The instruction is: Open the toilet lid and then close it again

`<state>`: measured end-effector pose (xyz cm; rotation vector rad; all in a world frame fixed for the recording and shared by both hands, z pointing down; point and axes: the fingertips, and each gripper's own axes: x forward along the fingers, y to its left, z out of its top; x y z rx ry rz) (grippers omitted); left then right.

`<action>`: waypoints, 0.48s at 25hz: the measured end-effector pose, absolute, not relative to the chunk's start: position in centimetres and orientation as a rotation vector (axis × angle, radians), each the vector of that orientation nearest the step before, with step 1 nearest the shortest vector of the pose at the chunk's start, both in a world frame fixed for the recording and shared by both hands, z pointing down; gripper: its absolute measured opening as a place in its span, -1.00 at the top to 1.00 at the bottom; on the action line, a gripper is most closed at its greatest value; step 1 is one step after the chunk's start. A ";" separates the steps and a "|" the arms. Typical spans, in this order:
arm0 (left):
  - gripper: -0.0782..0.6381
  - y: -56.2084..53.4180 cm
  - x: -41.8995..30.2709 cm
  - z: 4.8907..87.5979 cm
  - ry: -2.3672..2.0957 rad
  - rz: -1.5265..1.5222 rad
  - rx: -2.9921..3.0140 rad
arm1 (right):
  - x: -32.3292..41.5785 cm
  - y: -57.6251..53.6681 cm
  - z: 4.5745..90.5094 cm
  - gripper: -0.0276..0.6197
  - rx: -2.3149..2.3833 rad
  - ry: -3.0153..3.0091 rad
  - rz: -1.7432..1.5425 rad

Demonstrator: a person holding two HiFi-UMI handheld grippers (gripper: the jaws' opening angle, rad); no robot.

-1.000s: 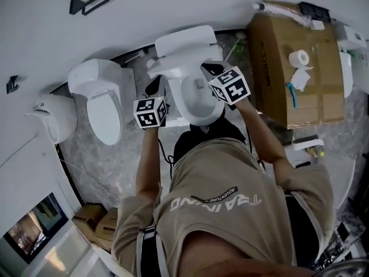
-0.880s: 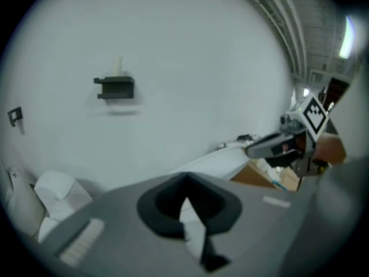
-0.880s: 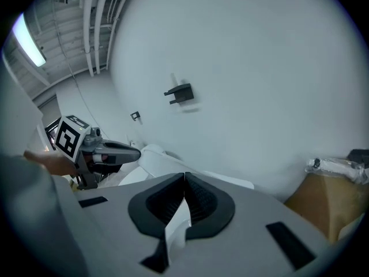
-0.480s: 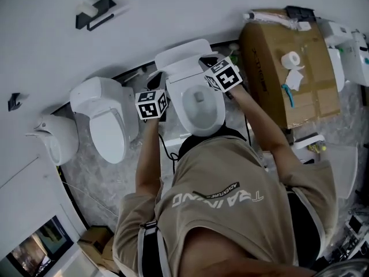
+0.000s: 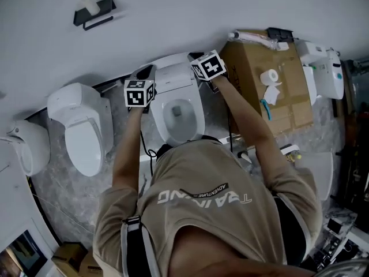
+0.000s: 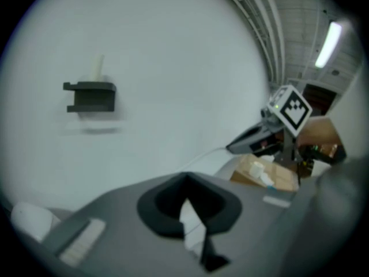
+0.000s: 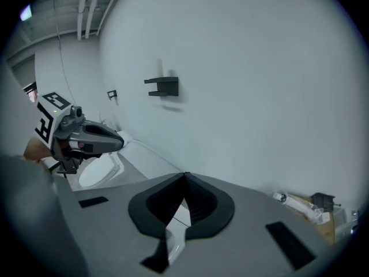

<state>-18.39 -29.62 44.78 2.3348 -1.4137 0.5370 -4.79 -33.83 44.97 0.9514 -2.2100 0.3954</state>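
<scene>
The white toilet (image 5: 180,117) stands against the wall, its bowl and seat showing. Its lid (image 5: 173,74) is raised upright at the tank. My left gripper (image 5: 145,72) is at the lid's left top edge and my right gripper (image 5: 196,62) at its right top edge. In the left gripper view the jaws (image 6: 184,180) meet at the tips, with a white sliver of lid (image 6: 190,218) between them. The right gripper view shows the same: jaws (image 7: 184,180) shut, lid sliver (image 7: 176,224) between. Each gripper sees the other, the right gripper (image 6: 253,140) and the left gripper (image 7: 92,137).
A second toilet (image 5: 81,128) with its lid down stands to the left, and another white fixture (image 5: 26,146) beyond it. A large cardboard box (image 5: 288,105) with a paper roll (image 5: 268,77) is close on the right. A black holder (image 5: 92,13) hangs on the wall.
The lid has swung up from half raised to upright by the tank. Both grippers have moved up and toward the wall with it.
</scene>
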 end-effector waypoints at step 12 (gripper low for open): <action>0.77 -36.3 -19.7 44.3 -1.431 0.456 2.316 | -6.0 -40.0 44.6 0.88 0.958 -2.170 0.433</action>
